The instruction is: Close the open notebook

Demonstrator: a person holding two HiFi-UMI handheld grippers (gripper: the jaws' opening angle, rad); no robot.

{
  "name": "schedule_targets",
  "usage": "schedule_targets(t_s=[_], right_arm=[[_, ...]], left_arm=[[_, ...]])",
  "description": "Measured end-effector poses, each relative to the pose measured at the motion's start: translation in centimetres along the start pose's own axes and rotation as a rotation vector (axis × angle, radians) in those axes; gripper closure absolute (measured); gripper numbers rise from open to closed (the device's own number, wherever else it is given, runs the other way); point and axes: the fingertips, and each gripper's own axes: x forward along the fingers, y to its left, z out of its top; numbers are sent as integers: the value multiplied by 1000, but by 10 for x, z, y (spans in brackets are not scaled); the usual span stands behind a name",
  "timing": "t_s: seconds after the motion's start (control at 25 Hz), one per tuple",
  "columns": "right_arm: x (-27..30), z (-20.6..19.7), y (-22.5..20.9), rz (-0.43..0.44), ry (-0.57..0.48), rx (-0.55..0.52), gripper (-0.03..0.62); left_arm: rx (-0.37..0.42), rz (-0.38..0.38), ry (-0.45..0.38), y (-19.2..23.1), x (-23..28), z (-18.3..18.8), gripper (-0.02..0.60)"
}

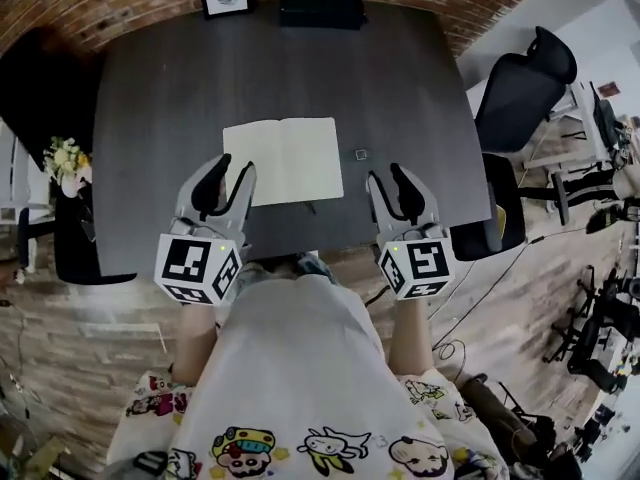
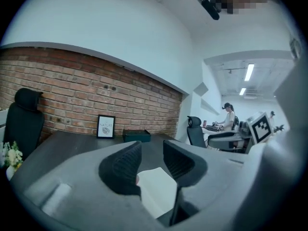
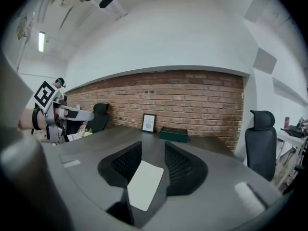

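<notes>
1. The open notebook (image 1: 283,158) lies flat; the left gripper (image 1: 231,175), jaws apart and empty, is at its near-left corner, and the right gripper (image 1: 388,178), likewise, is just right of it.
2. Best pinch one cover's outer edge lightly, then fold it across the spine.

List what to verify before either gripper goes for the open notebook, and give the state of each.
1. Notebook lies open and flat on the table: ok.
2. Nothing lies on its pages: ok.
3. Left gripper has its jaws apart with nothing gripped: ok.
4. Right gripper has its jaws apart with nothing gripped: ok.
5. Left gripper is clear of the notebook's near left corner: cannot tell; the two overlap in the head view.
6. Small object to the right of the notebook lies apart from it: ok.
</notes>
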Motion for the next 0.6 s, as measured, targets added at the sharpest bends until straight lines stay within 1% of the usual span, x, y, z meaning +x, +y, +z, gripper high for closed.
schedule_targets(t_s=[0.12,0.28,0.44,0.6], right_arm=[[10,0,-11,75,-2,-17,445],[18,-4,-14,131,6,-20,444],[25,-9,-11,168,20,-16,444],[36,-15,-11,172,48,-8,444]], left_arm=[[-23,73,-10,-5,-1,-6,446],[-38,129,-8,-9,-5,-12,446],[-53,164,-7,-6,-8,-14,446],[-93,164,-1,0,-7,-20,446]])
